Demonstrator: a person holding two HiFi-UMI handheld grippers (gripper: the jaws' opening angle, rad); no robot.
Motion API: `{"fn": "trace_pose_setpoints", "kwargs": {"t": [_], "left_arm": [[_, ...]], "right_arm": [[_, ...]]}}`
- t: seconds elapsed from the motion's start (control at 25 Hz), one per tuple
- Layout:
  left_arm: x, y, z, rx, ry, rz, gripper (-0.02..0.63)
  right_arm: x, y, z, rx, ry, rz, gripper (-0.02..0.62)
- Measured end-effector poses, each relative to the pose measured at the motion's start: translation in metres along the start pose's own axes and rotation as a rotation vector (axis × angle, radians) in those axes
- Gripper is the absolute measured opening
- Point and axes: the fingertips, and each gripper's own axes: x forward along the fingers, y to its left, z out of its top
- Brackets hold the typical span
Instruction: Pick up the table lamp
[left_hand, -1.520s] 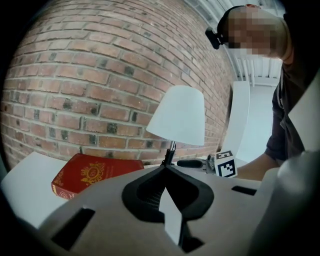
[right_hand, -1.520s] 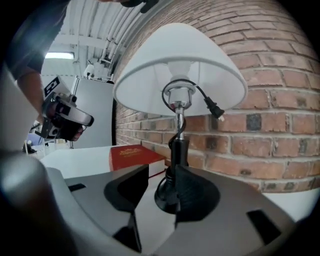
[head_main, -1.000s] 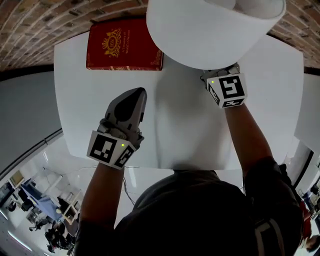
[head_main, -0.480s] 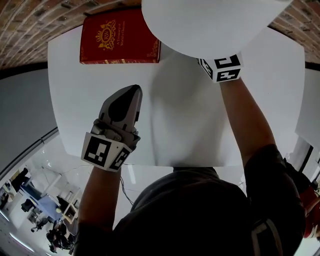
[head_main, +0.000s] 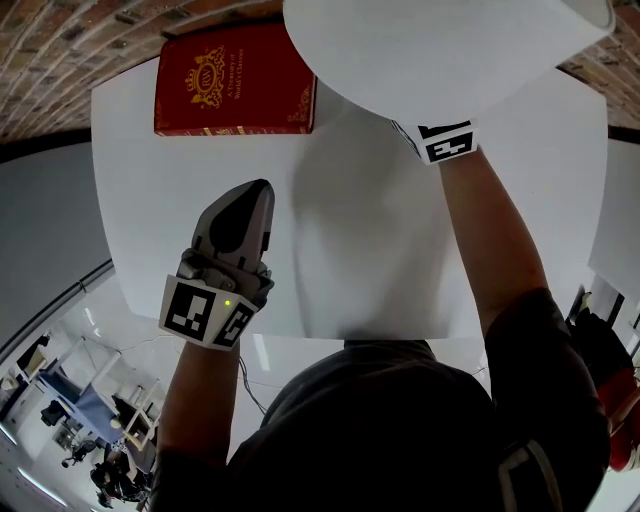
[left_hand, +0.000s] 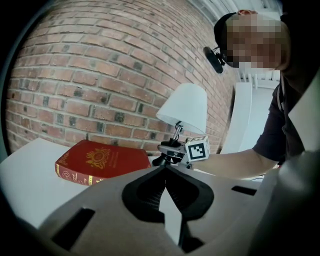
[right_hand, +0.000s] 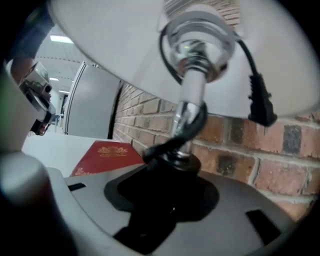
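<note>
Two grey tools reach out from the person over a plain white counter (head_main: 380, 250). The left tool (head_main: 257, 193) is nearest, low over the left half of the counter. Its black pads are together at their tips and nothing is between them.

Further out on the right, the right tool (right_hand: 172, 172) reaches under the shade, so from the head view only its black-and-white marker cube (head_main: 440, 140) shows. Its jaws have just been closing. They are clamped on the dark lower part of the table lamp (left_hand: 186, 107), which fills the gap between them.

The lamp has a white cone-shaped shade and a polished chrome stem (right_hand: 192, 90) rising straight up from the jaws. A black cord (right_hand: 261, 105) with a blocky fitting hangs beside the stem. The lamp is at the far right of the counter, close to the wall. Whether its foot is resting on the counter or is just clear of it I cannot tell.

Left of the lamp, a red hardcover book with gold ornament (head_main: 235, 80) lies flat at the far edge. Behind everything runs a reddish-brown brick wall (left_hand: 90, 75).
</note>
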Motion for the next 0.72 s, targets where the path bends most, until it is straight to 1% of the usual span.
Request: {"fn": "trace_pose_setpoints", "kwargs": {"t": [0.04, 0.12, 0.24, 0.32, 0.44, 0.56, 0.64, 0.72], "left_arm": [[0.000, 0.000, 0.001, 0.000, -0.002, 0.004, 0.005], [-0.001, 0.000, 0.004, 0.002, -0.005, 0.008, 0.005], [-0.006, -0.002, 0.012, 0.006, -0.015, 0.013, 0.005], [-0.011, -0.002, 0.018, 0.010, -0.025, 0.022, 0.005], [-0.020, -0.002, 0.023, 0.018, -0.039, 0.042, 0.005], [-0.031, -0.001, 0.032, 0.023, -0.057, 0.062, 0.005], [-0.041, -0.002, 0.041, 0.025, -0.071, 0.075, 0.005], [-0.052, -0.006, 0.055, 0.031, -0.083, 0.087, 0.005]], "right_arm": [[-0.001, 0.002, 0.003, 0.002, -0.004, 0.013, 0.153], [-0.002, 0.005, 0.006, 0.012, 0.006, 0.022, 0.152], [-0.005, 0.004, 0.006, 0.003, 0.067, 0.013, 0.150], [-0.010, 0.004, 0.006, -0.005, 0.099, 0.023, 0.150], [-0.018, 0.007, 0.011, -0.079, 0.129, 0.042, 0.150], [-0.022, 0.021, 0.031, -0.169, 0.137, 0.091, 0.149], [-0.023, 0.033, 0.050, -0.199, 0.133, 0.131, 0.150], [-0.027, 0.043, 0.073, -0.205, 0.131, 0.170, 0.150]]}}
